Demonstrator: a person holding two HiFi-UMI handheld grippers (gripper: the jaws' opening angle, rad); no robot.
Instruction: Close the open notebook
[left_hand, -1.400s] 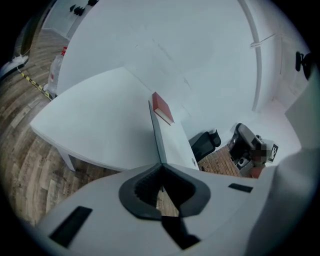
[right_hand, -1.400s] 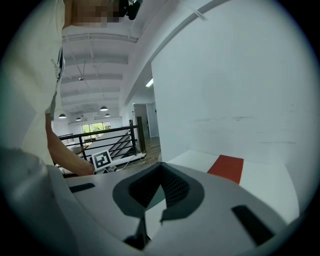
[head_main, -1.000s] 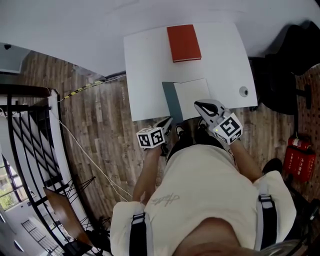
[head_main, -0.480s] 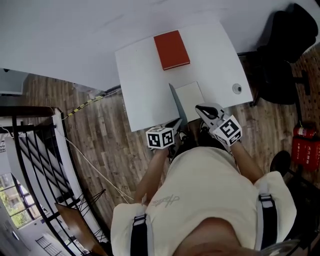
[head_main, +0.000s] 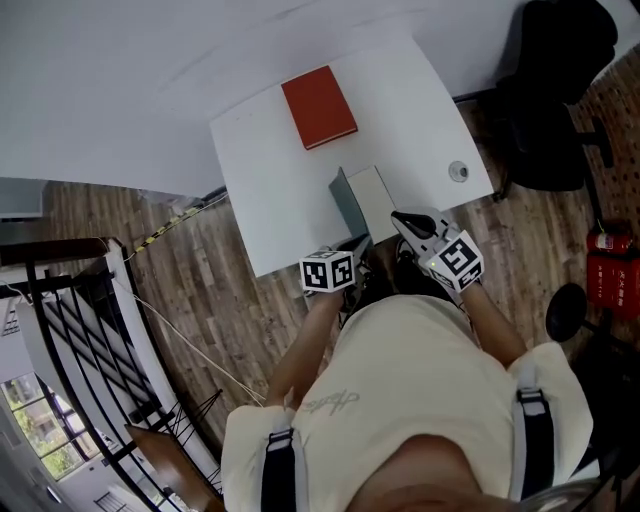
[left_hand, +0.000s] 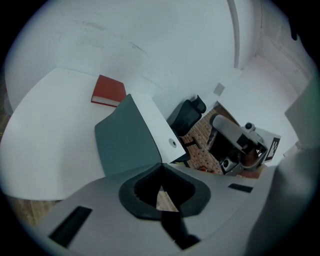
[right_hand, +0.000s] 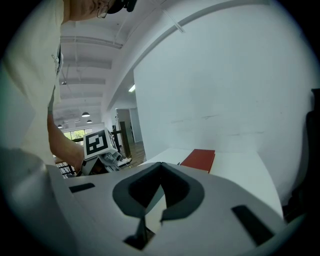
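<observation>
The notebook (head_main: 362, 200) lies at the near edge of the white table (head_main: 262, 190). Its grey-green cover (head_main: 346, 203) (left_hand: 125, 139) stands tilted up over the white page (head_main: 378, 200). My left gripper (head_main: 352, 246) (left_hand: 161, 164) is at the cover's near edge, with its jaws closed where the cover's corner meets them. At the notebook's near right corner, my right gripper (head_main: 398, 216) (right_hand: 161, 165) is shut and holds nothing I can see. A closed red book (head_main: 318, 106) (left_hand: 109, 91) (right_hand: 198, 159) lies farther back.
A round grommet (head_main: 458, 171) sits near the table's right edge. A black chair (head_main: 555, 90) stands to the right, with a red fire extinguisher (head_main: 610, 270) on the wooden floor. A black railing (head_main: 70, 330) and a cable run at the left.
The notebook's cover rose from lying flat at the left to standing tilted over the page. My left gripper came forward and up with it. The right gripper barely moved.
</observation>
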